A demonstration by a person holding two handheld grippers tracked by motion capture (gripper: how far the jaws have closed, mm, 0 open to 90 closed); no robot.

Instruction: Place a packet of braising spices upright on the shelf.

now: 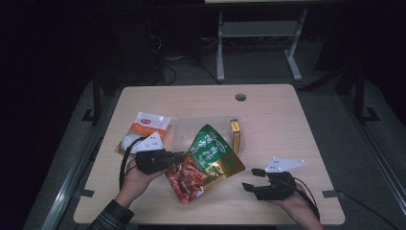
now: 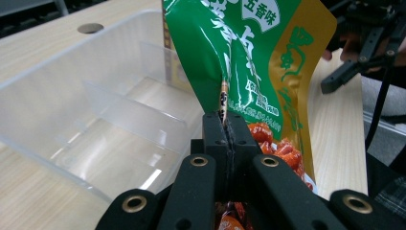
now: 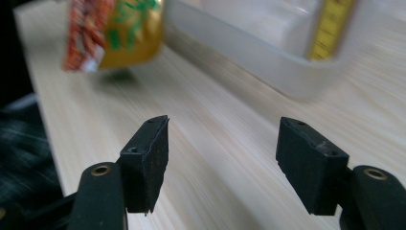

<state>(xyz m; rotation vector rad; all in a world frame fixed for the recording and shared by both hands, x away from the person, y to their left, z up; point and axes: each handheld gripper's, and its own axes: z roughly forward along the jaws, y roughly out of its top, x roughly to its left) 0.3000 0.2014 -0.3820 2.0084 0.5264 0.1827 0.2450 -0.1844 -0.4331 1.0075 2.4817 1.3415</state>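
A green, gold and red snack bag [image 1: 207,161] hangs lifted off the table, pinched at its left edge by my left gripper [image 1: 181,155]. In the left gripper view the jaws are shut on the snack bag [image 2: 249,52] edge, left gripper [image 2: 225,120]. Behind it stands a clear plastic bin [image 1: 184,129] with dividers, its wall [image 2: 57,72] close by. A yellow box [image 1: 235,135] stands upright in the bin's right end, also the yellow box [image 3: 330,26]. My right gripper [image 1: 252,179] rests open near the front right, right gripper [image 3: 222,153] with nothing between its jaws.
A white and orange packet [image 1: 146,127] lies on the table left of the bin. The wooden table [image 1: 287,120] has a cable hole [image 1: 240,97] at the back. Bare wood lies at the right and back. A metal frame stands on the floor beyond.
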